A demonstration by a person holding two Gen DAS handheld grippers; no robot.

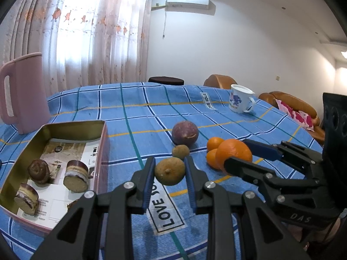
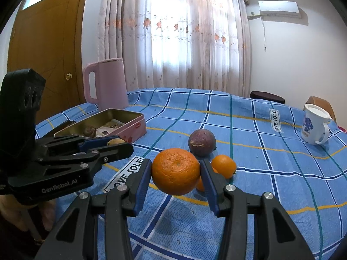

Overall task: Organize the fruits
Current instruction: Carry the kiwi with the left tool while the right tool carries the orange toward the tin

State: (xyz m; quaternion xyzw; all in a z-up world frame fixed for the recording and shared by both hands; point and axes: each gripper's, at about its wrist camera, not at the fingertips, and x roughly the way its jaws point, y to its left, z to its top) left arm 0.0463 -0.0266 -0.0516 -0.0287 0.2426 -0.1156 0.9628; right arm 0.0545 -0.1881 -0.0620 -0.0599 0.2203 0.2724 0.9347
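Observation:
My left gripper (image 1: 169,169) is shut on a small brown round fruit (image 1: 169,171), held just above the blue checked cloth (image 1: 130,112). A second, smaller brown fruit (image 1: 180,151) lies right behind it. Further back sits a purple passion fruit (image 1: 185,134). My right gripper (image 2: 175,171) is shut on a large orange (image 2: 175,171), also seen from the left wrist as the large orange (image 1: 234,153). Two small oranges (image 2: 223,165) lie beside and partly behind it, and the passion fruit (image 2: 201,142) stands just beyond.
A pink tin (image 1: 104,143) with several cake rolls stands at the left, a pink jug (image 1: 23,93) behind it. A white printed mug (image 1: 239,99) stands at the far right of the table. Sofa and stool lie beyond the table's edge.

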